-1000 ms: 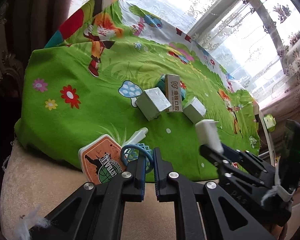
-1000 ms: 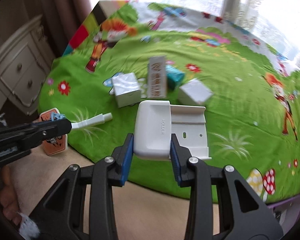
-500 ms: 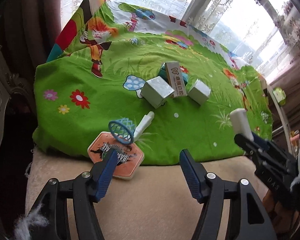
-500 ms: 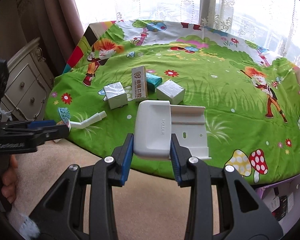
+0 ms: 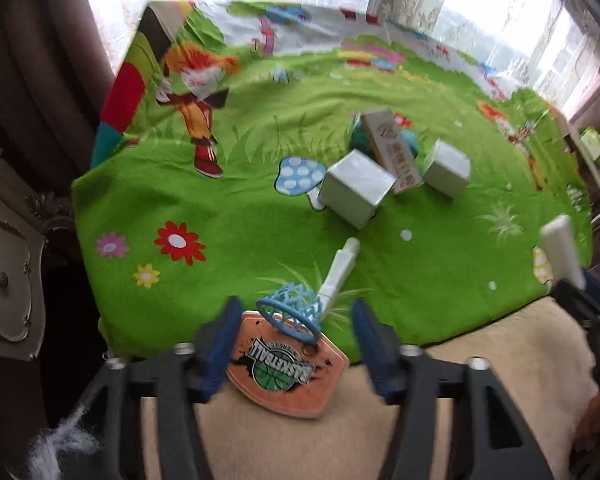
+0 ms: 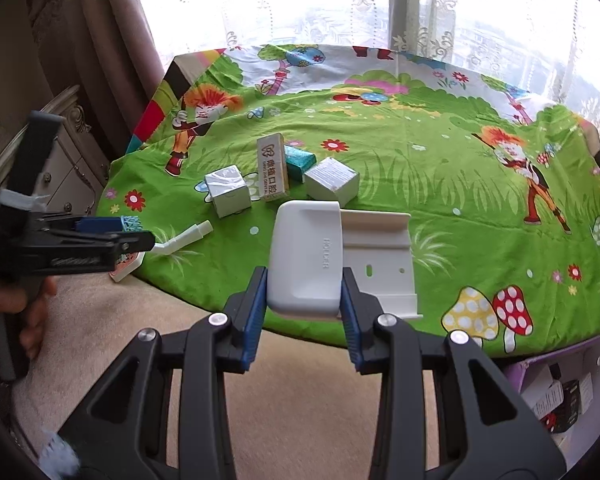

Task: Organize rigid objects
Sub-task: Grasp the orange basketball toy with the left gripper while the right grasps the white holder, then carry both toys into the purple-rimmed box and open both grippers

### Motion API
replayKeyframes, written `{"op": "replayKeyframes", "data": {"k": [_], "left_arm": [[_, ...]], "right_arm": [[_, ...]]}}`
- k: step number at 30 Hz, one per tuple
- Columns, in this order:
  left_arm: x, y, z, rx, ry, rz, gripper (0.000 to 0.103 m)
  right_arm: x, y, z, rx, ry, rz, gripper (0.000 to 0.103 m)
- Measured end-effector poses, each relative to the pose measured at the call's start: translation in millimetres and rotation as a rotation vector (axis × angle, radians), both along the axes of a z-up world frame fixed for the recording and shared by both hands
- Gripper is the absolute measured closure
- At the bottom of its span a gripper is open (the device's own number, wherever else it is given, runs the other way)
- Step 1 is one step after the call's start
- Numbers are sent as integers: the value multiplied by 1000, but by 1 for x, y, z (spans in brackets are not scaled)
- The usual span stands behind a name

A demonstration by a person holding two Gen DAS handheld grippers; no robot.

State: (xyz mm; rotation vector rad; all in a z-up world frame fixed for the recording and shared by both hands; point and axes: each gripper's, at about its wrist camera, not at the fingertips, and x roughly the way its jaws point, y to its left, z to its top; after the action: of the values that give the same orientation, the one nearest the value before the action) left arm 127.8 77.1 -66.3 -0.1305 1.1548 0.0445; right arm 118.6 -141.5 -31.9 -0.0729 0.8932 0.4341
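My left gripper point(image 5: 294, 340) is open, its blue pads either side of a toy basketball hoop: orange backboard point(image 5: 286, 376), blue net point(image 5: 292, 312), white stem point(image 5: 340, 268). The hoop lies at the near edge of the green cloth, its backboard over the beige edge. My right gripper point(image 6: 304, 292) is shut on a white plastic holder point(image 6: 306, 256) with a flat bracket point(image 6: 380, 264), held above the cloth's near edge. The left gripper point(image 6: 132, 240) shows in the right wrist view beside the hoop's stem point(image 6: 184, 238).
On the green cartoon cloth point(image 6: 420, 184) stand two silver-white cubes point(image 6: 228, 196) point(image 6: 332, 180), a tall beige box point(image 6: 272, 168) and a teal box point(image 6: 298, 162). A cream dresser point(image 5: 4, 272) is at left. A purple box of items point(image 6: 560, 392) sits low right. Curtained windows are behind.
My left gripper let go of the hoop's net and opened wide, then moved back in so its fingers flank the hoop. My right gripper kept the white holder and drew back.
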Motion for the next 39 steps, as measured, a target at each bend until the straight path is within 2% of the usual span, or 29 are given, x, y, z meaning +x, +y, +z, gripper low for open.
{"op": "replayKeyframes", "data": {"k": [1,7,10,16,20,29,39], "left_arm": [[2,0,-3,-2,10,-4,70],[-7,-8,15,34,-70,-20,71],[-12,-14,27,11,-106,-24,71],[-19,-55,60,-117,-210,-112,71],[-15,-102,70,-178,-236,-208,71],[-14,-216,64,-274,-177,-424,71],[-28,-308,56,-310,-98,-608,71]], "right_arm": [[-1,-3,0,6,2,-7,64],[-7,-21,5,35,3,-36,64],[-10,-33,8,51,1,-56,64],[-20,-71,15,75,2,-131,64],[-28,-105,17,68,-2,-191,64],[-49,-202,6,21,20,-402,64],[-71,-298,-6,-30,36,-635,64]]}}
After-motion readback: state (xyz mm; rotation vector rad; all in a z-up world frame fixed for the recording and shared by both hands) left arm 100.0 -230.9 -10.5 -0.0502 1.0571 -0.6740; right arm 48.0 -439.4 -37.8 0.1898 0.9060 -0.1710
